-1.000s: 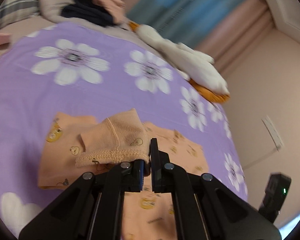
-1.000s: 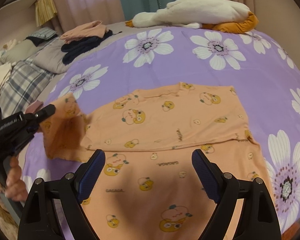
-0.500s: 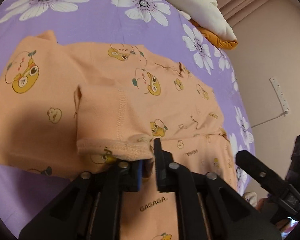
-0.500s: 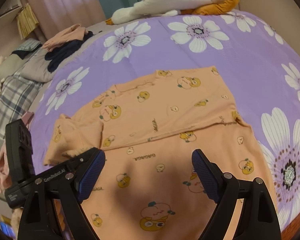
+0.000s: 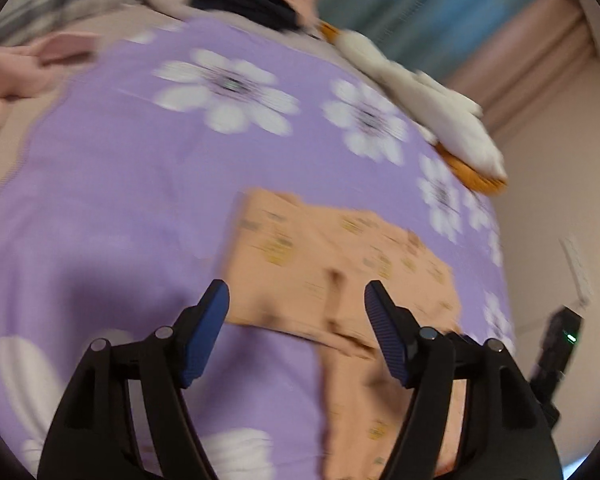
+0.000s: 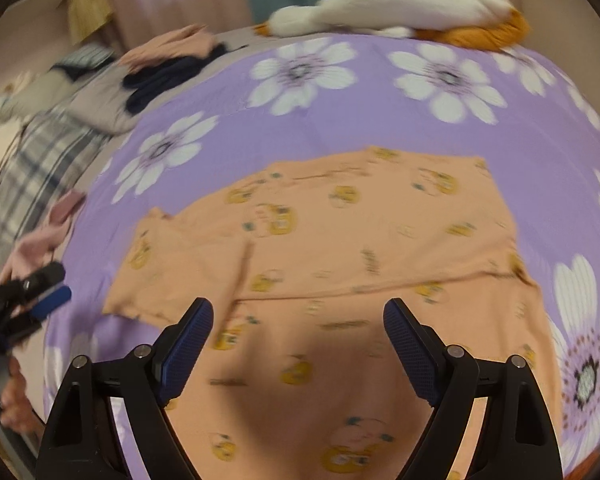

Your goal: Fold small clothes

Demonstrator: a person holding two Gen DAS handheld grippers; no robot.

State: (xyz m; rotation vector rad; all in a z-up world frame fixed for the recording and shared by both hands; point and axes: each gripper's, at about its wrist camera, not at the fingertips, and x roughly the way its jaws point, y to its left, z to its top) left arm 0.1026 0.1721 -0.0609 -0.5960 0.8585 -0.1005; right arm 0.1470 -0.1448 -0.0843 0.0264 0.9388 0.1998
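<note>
1. Your left gripper (image 5: 296,320) has just been opening; its ribbed blue pads grip nothing.
2. Your right gripper (image 6: 298,334) hangs spread, empty.
3. Blur smears the orange printed garment (image 6: 340,248), lying flat on the purple flowered sheet (image 6: 220,120), folded sleeve at nine o'clock.

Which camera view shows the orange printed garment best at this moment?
The right wrist view: the orange garment lies there almost whole, with its folded parts visible. The left wrist view shows the garment blurred, partly behind the open left gripper.
</note>
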